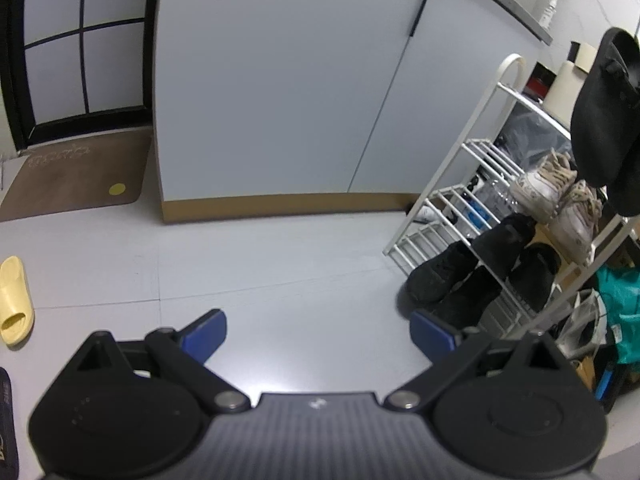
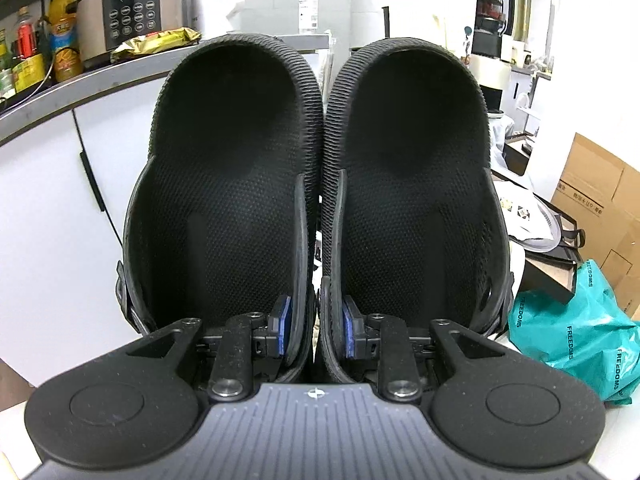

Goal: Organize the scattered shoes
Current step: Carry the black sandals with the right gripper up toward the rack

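Two black clogs [image 2: 240, 184] fill the right wrist view, side by side. My right gripper [image 2: 316, 334] is shut on their two inner walls, one blue pad inside each shoe. The left wrist view shows the same pair of black clogs [image 1: 604, 120] hanging in the air at the far right, above a white wire shoe rack [image 1: 476, 168]. On the rack sit white sneakers [image 1: 540, 184] and black sneakers [image 1: 492, 272]. My left gripper [image 1: 320, 336] is open over the bare floor with nothing between its fingers. A yellow slide [image 1: 14, 300] lies on the floor at the left edge.
A white cabinet [image 1: 280, 80] stands behind the floor, with a brown doormat [image 1: 76, 176] and a dark-framed door to its left. A teal plastic bag [image 2: 576, 344], cardboard boxes [image 2: 600, 200] and other bags crowd the area right of the rack. Bottles and a rice cooker [image 2: 128, 12] sit on the cabinet top.
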`<state>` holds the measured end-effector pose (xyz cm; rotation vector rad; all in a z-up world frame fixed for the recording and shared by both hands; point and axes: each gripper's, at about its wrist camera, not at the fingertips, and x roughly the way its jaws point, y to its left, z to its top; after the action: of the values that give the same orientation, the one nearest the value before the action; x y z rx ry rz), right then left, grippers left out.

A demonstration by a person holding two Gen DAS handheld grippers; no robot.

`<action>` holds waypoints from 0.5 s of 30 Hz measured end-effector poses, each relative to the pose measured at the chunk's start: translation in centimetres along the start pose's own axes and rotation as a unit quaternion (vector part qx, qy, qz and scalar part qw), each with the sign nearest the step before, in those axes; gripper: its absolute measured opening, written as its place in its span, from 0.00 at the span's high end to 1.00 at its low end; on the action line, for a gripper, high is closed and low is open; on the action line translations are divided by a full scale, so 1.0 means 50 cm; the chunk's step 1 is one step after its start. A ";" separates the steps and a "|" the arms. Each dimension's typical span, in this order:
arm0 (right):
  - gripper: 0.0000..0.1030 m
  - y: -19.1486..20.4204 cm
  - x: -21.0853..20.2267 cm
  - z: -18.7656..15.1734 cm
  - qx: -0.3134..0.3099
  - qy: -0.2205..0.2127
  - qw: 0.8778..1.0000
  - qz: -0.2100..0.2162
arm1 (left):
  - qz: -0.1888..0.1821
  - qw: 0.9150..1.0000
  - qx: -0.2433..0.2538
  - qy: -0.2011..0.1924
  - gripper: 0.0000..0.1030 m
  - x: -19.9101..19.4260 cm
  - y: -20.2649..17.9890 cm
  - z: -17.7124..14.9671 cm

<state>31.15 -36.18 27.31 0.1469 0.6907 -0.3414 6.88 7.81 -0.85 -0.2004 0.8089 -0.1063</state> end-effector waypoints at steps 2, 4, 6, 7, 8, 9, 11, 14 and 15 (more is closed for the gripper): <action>0.73 -0.001 0.017 0.019 0.010 0.004 1.000 -0.005 | 0.008 1.000 0.008 0.006 0.03 0.008 -0.002 0.000; 0.73 -0.009 0.034 0.031 0.024 0.010 1.000 -0.010 | 0.013 1.000 0.006 0.012 0.03 0.016 -0.001 0.002; 0.73 -0.025 0.037 0.030 0.037 0.017 0.999 -0.011 | 0.013 1.000 0.000 0.014 0.03 0.019 0.000 0.002; 0.73 -0.029 0.046 0.045 0.047 0.022 0.999 -0.012 | 0.012 1.000 -0.004 0.015 0.03 0.021 0.001 0.003; 0.73 -0.034 0.047 0.045 0.049 0.024 0.998 -0.013 | 0.012 1.000 -0.008 0.016 0.03 0.022 0.001 0.003; 0.73 -0.043 0.056 0.060 0.055 0.028 0.998 -0.015 | 0.014 1.000 -0.012 0.015 0.03 0.022 -0.001 0.001; 0.73 -0.057 0.068 0.090 0.063 0.032 0.997 -0.017 | 0.016 1.000 -0.016 0.014 0.03 0.022 -0.005 -0.002; 0.73 -0.068 0.084 0.123 0.069 0.033 0.997 -0.016 | 0.018 1.000 -0.017 0.016 0.03 0.028 -0.010 -0.003; 0.73 -0.075 0.088 0.134 0.077 0.032 0.996 -0.016 | 0.017 1.000 -0.019 0.017 0.03 0.031 -0.010 -0.003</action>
<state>36.96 -42.45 29.49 0.2952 0.7311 -0.4214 7.83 7.03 -1.90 -0.2214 0.8483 -0.0619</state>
